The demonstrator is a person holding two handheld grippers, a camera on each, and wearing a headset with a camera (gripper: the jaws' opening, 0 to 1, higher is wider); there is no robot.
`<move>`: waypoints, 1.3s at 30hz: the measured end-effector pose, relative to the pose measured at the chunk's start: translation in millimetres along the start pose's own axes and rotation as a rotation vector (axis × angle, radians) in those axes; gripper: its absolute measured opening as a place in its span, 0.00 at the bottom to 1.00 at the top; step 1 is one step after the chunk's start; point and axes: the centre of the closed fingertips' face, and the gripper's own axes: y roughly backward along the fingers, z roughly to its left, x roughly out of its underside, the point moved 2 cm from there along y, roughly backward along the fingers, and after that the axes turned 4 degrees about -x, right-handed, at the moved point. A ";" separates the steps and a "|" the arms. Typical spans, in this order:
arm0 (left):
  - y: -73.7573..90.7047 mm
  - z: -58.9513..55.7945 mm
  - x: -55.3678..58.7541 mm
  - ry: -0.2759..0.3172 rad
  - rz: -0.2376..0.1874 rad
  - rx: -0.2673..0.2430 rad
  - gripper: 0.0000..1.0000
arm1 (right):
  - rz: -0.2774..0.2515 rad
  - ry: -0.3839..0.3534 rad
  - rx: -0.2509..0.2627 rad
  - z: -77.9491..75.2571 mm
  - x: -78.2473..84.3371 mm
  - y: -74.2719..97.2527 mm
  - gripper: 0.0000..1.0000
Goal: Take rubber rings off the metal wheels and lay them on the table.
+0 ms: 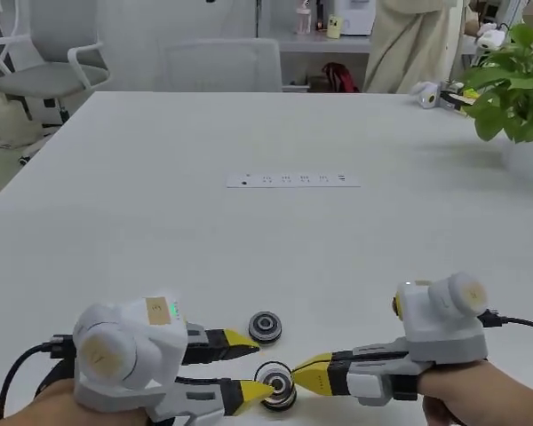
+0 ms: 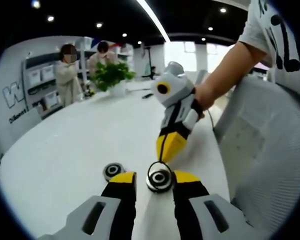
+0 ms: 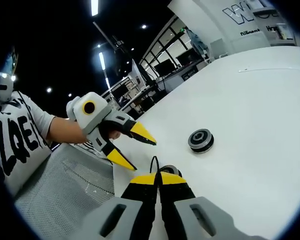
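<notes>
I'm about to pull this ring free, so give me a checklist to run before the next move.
1. Right gripper pinches rubber ring: ok, jaws shut on a lifted loop.
2. Left gripper clamps near wheel: not ok, jaws open beside it.
3. Ring clear of that wheel: not ok, the loop joins it.
4. Second wheel out of the way: ok, apart.
5. Bare table to lay the ring: ok.

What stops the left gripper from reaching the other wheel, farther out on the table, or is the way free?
Probably yes: the other wheel lies on bare table just beyond the left gripper's open jaws, nothing between. But those jaws flank the near wheel while the right gripper grips its rubber ring.
</notes>
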 end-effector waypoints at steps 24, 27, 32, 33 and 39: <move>50.6 17.2 12.4 0.070 -0.048 -0.101 0.56 | -0.010 0.010 -0.015 6.8 -7.6 1.4 0.00; 54.2 15.7 15.9 0.059 -0.039 -0.101 0.57 | -0.016 0.012 -0.017 7.9 -10.7 1.2 0.00; 59.1 16.5 17.5 0.070 -0.047 -0.113 0.61 | -0.033 0.017 -0.033 12.9 -20.5 -3.3 0.00; 60.2 16.6 17.5 0.072 -0.049 -0.117 0.61 | -0.040 0.016 -0.034 13.5 -22.0 -4.6 0.00; 68.4 17.7 16.6 0.071 -0.055 -0.126 0.64 | -0.070 0.012 -0.029 12.2 -32.2 -14.3 0.00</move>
